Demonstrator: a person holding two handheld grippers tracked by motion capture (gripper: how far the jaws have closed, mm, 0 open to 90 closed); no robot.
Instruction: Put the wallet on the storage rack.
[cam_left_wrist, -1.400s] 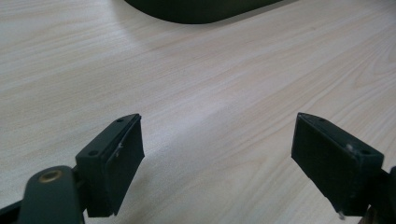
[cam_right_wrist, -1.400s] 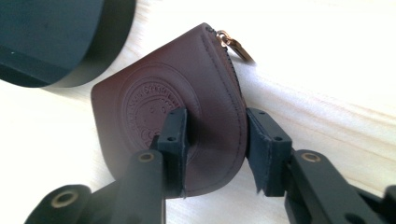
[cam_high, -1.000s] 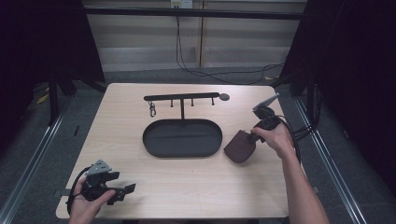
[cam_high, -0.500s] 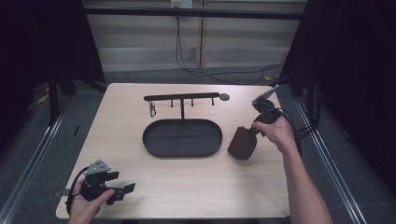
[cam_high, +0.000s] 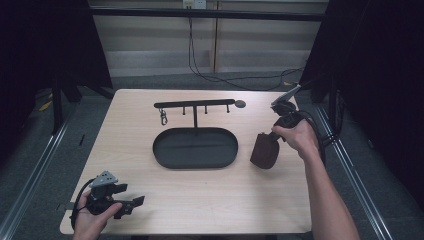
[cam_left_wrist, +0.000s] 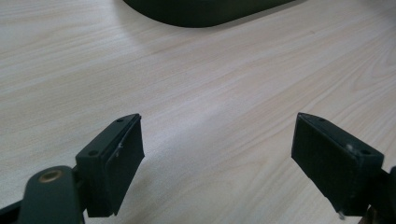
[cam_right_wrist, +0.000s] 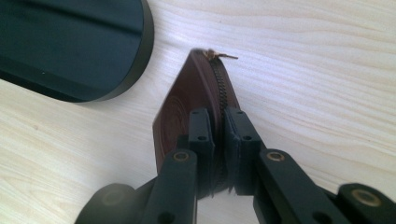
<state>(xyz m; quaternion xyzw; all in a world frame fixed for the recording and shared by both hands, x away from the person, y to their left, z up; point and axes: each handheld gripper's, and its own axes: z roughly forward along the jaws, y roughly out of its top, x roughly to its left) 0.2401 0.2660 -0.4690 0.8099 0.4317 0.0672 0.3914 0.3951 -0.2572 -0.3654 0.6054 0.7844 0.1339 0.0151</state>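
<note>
A small brown leather pouch (cam_high: 263, 151) with a zipper (cam_right_wrist: 219, 84) hangs just above the table, right of the black oval tray (cam_high: 195, 148). My right gripper (cam_right_wrist: 219, 116) is shut on the pouch's zippered edge, holding it on end; in the high view that right gripper (cam_high: 280, 125) sits at the pouch's upper right. A black hook rack (cam_high: 194, 104) on a post rises from the tray's far side, with a key ring (cam_high: 163, 119) hanging at its left. My left gripper (cam_high: 131, 204) is open over bare wood near the front left corner, its pads (cam_left_wrist: 122, 158) wide apart.
The tray's near rim (cam_left_wrist: 205, 14) shows at the top of the left gripper view. A small dark disc (cam_high: 240, 104) lies by the rack's right end. Metal rails run along both sides of the table, and cables trail across the floor behind it.
My right gripper has lifted the pouch slightly and tipped it more upright, drifting a little toward the tray. The left gripper has stayed put.
</note>
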